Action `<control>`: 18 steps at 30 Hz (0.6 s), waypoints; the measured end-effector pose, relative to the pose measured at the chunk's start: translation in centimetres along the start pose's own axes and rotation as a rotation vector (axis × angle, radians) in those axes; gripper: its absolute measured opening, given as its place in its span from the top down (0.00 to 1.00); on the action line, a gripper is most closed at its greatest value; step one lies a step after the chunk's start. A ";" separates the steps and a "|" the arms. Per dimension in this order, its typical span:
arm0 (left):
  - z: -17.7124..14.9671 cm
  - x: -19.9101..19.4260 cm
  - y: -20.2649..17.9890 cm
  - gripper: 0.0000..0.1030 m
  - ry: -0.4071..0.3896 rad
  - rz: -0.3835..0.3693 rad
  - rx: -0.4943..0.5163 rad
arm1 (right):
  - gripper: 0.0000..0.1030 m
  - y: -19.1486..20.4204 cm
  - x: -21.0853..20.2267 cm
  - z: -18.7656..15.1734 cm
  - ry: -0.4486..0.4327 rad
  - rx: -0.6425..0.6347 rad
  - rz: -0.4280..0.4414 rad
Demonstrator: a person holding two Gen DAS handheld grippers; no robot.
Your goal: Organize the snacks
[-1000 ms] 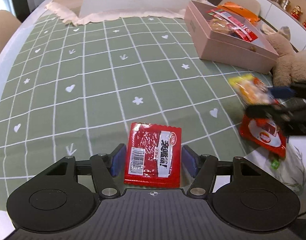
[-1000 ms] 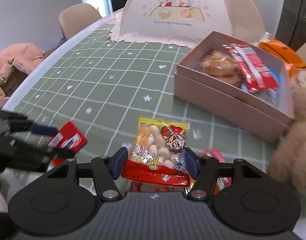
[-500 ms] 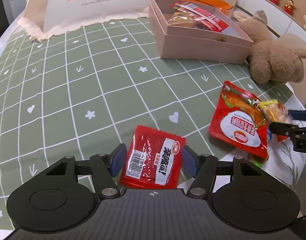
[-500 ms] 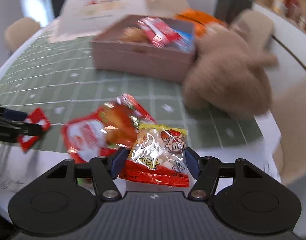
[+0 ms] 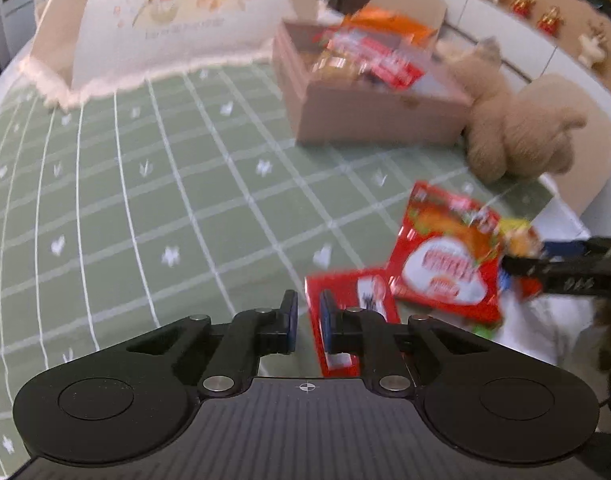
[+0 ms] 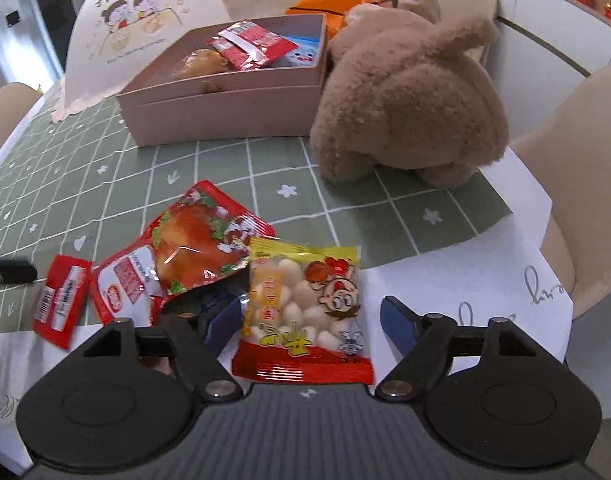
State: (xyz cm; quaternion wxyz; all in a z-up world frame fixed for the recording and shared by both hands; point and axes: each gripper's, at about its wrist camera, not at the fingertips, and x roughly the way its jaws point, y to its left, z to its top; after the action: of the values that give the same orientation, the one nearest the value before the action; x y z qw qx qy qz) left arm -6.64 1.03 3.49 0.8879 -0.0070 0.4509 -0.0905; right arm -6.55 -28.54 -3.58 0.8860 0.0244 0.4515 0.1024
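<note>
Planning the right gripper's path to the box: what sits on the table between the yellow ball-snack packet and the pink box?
In the right wrist view, green tablecloth between yellow packet and pink box, with only the big red packet just left of the line.

The left hand-held gripper is seen with its fingers nearly closed, a small red packet lying partly behind the right finger, just beside a larger red snack bag on the green-checked table.

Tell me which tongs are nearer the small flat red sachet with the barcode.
Left. The left tongs have their tips almost closed right at the small flat red sachet; the right tongs are open around the yellow-and-red snack bag, further off.
</note>
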 end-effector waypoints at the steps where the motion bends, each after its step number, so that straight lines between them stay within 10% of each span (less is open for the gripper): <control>1: 0.4 -0.2 -0.1 0.86 -0.003 0.000 0.007 | 0.37 0.2 -0.1 0.1 0.001 -0.014 0.008; 10: 0.2 0.6 -2.6 0.78 0.092 -0.085 0.093 | 0.38 1.8 -0.4 0.0 -0.016 -0.107 -0.034; 18: -1.2 2.3 -4.9 0.58 0.072 0.048 0.300 | 0.34 2.2 0.0 0.2 -0.007 -0.126 -0.042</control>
State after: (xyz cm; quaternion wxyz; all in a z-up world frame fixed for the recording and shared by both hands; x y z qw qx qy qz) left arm -7.04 -4.13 1.41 0.8642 0.1398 0.4637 -0.1359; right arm -6.76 -26.39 -3.21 0.8894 -0.0406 0.4412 0.1121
